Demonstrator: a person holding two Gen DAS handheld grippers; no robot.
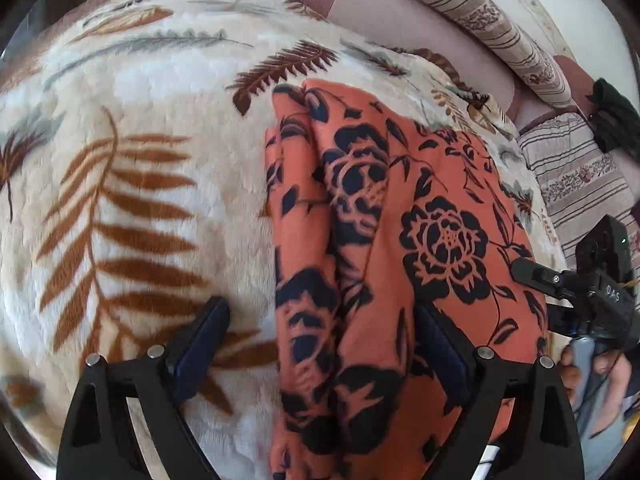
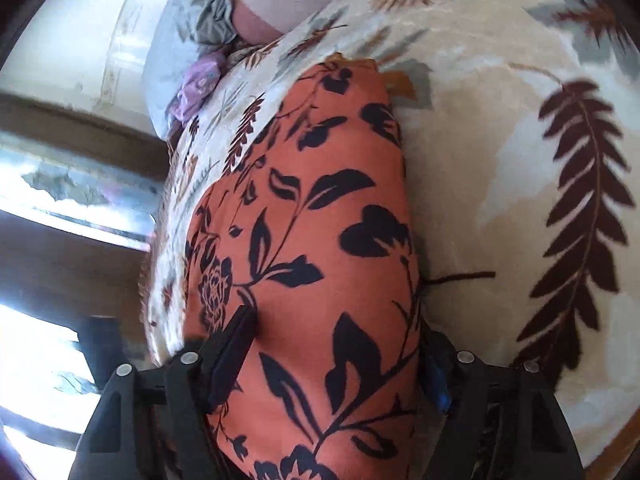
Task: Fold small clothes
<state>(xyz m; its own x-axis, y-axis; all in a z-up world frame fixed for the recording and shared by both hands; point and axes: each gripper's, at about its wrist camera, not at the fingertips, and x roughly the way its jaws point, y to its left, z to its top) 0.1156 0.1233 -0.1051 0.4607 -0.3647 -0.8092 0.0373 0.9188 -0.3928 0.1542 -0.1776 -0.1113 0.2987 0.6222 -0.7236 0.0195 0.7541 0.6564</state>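
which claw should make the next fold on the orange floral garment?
Probably left. The left claw is open, straddling the bunched edge of the orange floral garment, ready to pinch. The right claw sits wide over its flat middle.

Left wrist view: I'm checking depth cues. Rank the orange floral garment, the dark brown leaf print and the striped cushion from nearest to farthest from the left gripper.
1. Orange floral garment, partly between the left gripper's open jaws.
2. Dark brown leaf print, just beyond the garment's far end.
3. Striped cushion, upper right, past the blanket's edge.
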